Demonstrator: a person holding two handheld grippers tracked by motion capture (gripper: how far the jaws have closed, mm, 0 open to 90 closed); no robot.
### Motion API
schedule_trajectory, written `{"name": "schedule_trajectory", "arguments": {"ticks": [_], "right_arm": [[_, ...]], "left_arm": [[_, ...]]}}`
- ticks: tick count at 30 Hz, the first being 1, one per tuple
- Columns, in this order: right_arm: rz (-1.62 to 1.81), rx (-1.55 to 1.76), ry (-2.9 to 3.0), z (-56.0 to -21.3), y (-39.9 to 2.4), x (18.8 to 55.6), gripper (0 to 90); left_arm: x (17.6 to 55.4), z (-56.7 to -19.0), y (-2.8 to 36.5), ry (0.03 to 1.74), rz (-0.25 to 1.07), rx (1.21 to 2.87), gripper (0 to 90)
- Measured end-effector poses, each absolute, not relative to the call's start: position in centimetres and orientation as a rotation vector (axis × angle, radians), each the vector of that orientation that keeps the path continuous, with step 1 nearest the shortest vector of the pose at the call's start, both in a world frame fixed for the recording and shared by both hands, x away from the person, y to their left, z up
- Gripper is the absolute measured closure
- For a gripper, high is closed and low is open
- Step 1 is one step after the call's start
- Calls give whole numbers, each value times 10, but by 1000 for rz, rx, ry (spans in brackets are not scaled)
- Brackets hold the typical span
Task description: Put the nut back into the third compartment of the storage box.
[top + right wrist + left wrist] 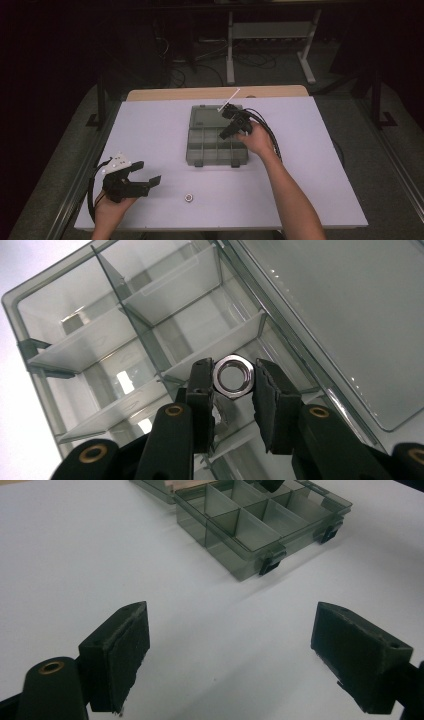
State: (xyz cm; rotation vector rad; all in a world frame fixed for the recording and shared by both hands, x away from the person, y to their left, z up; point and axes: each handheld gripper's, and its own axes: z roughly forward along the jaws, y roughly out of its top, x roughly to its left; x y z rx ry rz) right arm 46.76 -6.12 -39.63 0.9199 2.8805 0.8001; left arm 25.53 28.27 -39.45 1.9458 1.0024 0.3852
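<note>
The right gripper [234, 377] grasps a shiny metal hex nut [233, 376] between its pads, held over the far right compartments of the open smoky grey plastic compartment box [200, 155]. The left gripper [145, 176] hangs released near the table's [150, 130] near left edge; a second small metal nut [189, 197] lies right of it.

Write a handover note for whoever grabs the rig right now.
Right gripper: shut on a hex nut, hovering over the open compartment box, nut not yet dropped.
Left gripper: open, empty, low over the table at the near left.
A second nut lies loose on the table near the front edge.
Left to do: release the held nut into a compartment, probably then fetch the second one.
</note>
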Motion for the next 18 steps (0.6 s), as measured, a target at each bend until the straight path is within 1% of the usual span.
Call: {"name": "schedule_trajectory", "arguments": {"ticks": [10,18], "right_arm": [[835,918,2870,-395,-61,466,669],[869,883,2866,-383,-67,457,650]], "left_arm": [[255,-394,283,1002,384,1943,155],[256,-395,283,1003,384,1945,155]]}}
